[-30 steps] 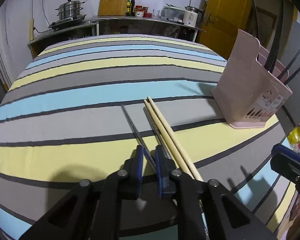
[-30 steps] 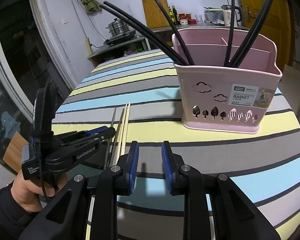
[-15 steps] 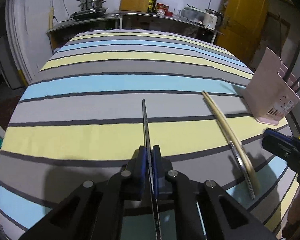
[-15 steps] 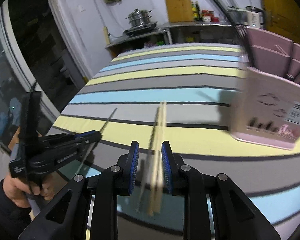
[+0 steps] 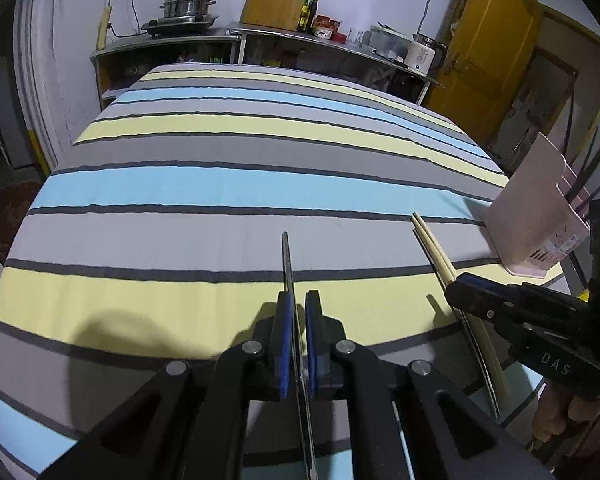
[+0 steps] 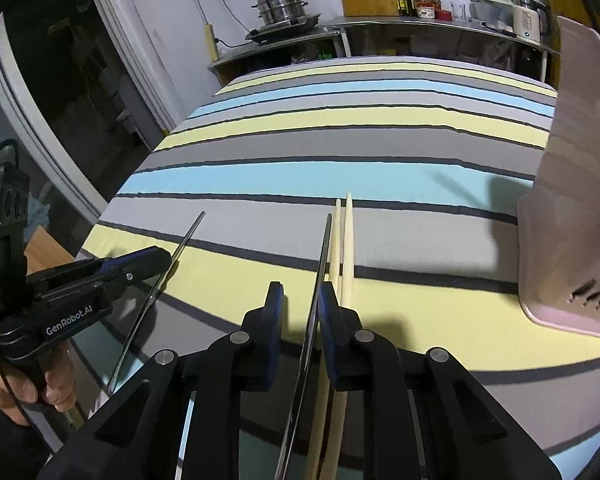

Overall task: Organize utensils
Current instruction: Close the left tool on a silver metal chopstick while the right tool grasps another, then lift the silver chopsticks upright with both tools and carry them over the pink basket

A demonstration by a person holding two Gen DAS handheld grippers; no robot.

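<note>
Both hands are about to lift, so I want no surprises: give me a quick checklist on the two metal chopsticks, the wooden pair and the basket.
1. Left gripper shut on first metal chopstick: ok.
2. Second metal chopstick between right gripper jaws: ok.
3. Right grip pinched: not ok; jaws have just been closing, a gap remains.
4. Wooden chopsticks clear of that grip: cannot tell; they run under one finger.
5. Pink basket upright: ok.

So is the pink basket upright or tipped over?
Upright: the pink basket stands on its base on the striped cloth, dark utensils sticking up.
</note>
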